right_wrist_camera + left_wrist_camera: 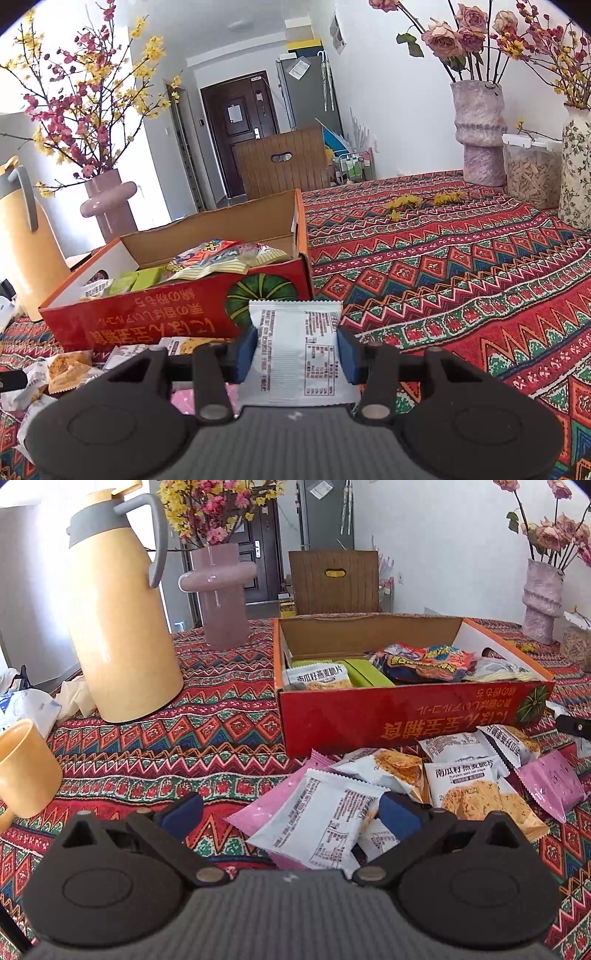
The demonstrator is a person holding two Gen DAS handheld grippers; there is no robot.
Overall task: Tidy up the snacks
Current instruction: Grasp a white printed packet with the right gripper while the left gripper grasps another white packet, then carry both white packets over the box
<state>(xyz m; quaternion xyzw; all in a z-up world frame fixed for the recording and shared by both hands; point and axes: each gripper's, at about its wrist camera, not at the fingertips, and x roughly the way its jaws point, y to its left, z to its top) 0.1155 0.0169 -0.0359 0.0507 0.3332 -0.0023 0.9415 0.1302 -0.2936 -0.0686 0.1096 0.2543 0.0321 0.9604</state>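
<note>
We see the right tool (297, 349) holding a white snack packet (295, 354) between its two blue pads (246, 352), which press on the packet's two sides. The packet shows its printed back and is held above the worktop (461, 266), just in front of the red cardboard box (177, 317).

The left tool (290, 812) stands wide, with nothing between its pads. It hangs over a loose pile of snack packets (399, 794) that lies on the patterned cloth, touching the front wall of the box. In the pile we see white packets with a picture of oat crisps and some pink packets (550, 782). One white packet (321, 819) lies with its back up between the left tool's fingers, but the pads do not press on it.

Inside the box there are already a white packet, green packs (365, 672) and colourful bags (421, 661). A yellow thermos jug (118, 620) and a yellow cup (26, 768) stand to the left of the box.
</note>
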